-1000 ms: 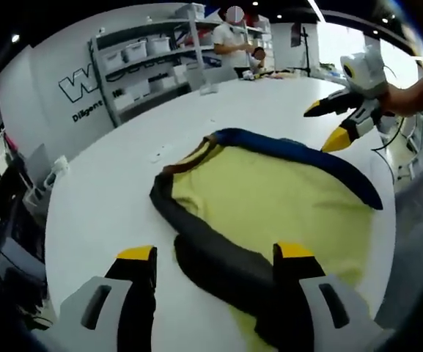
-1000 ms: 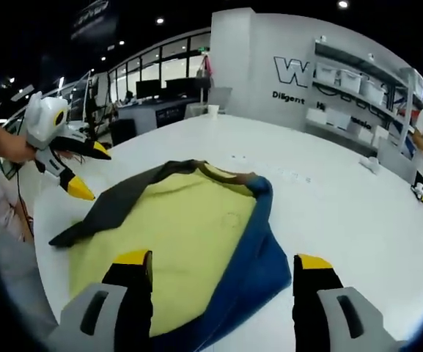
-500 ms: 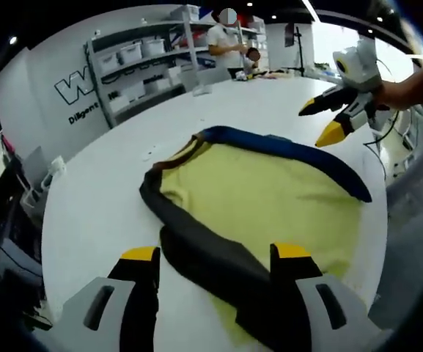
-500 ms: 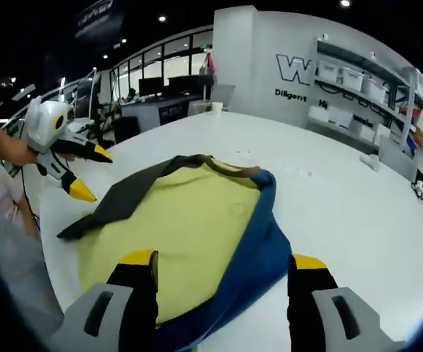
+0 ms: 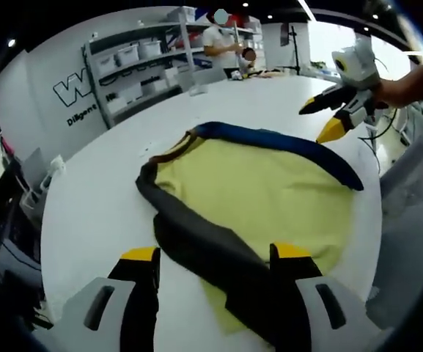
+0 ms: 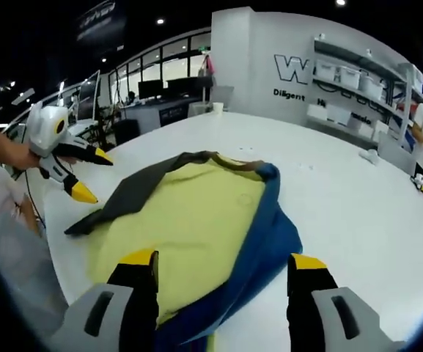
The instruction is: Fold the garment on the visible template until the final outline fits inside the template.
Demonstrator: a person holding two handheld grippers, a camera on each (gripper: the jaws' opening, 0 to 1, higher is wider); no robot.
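A garment lies flat on the white table point(image 5: 101, 205). Its body point(image 5: 262, 187) is yellow, with a dark grey sleeve point(image 5: 196, 242) along one side and a blue sleeve point(image 5: 284, 143) along the other. My left gripper point(image 5: 217, 257) is open near the grey sleeve's end, which passes under its right jaw. Seen from the right gripper view, the left gripper point(image 6: 94, 176) hangs just off the grey sleeve point(image 6: 134, 194), holding nothing. My right gripper point(image 6: 223, 260) stands open over the blue sleeve point(image 6: 270, 235) and yellow body point(image 6: 189, 220). In the left gripper view the right gripper point(image 5: 321, 121) hovers open beside the blue sleeve's tip.
Shelves with white bins point(image 5: 134, 55) line the wall behind the table. A person point(image 5: 222, 40) stands at the far end. A small white object point(image 6: 370, 155) sits on the table. The table's edge point(image 5: 380, 220) runs close by the garment's hem.
Both cameras have drifted slightly, so the garment sits a little differently in each view. The garment lies as before, and both grippers stay open.
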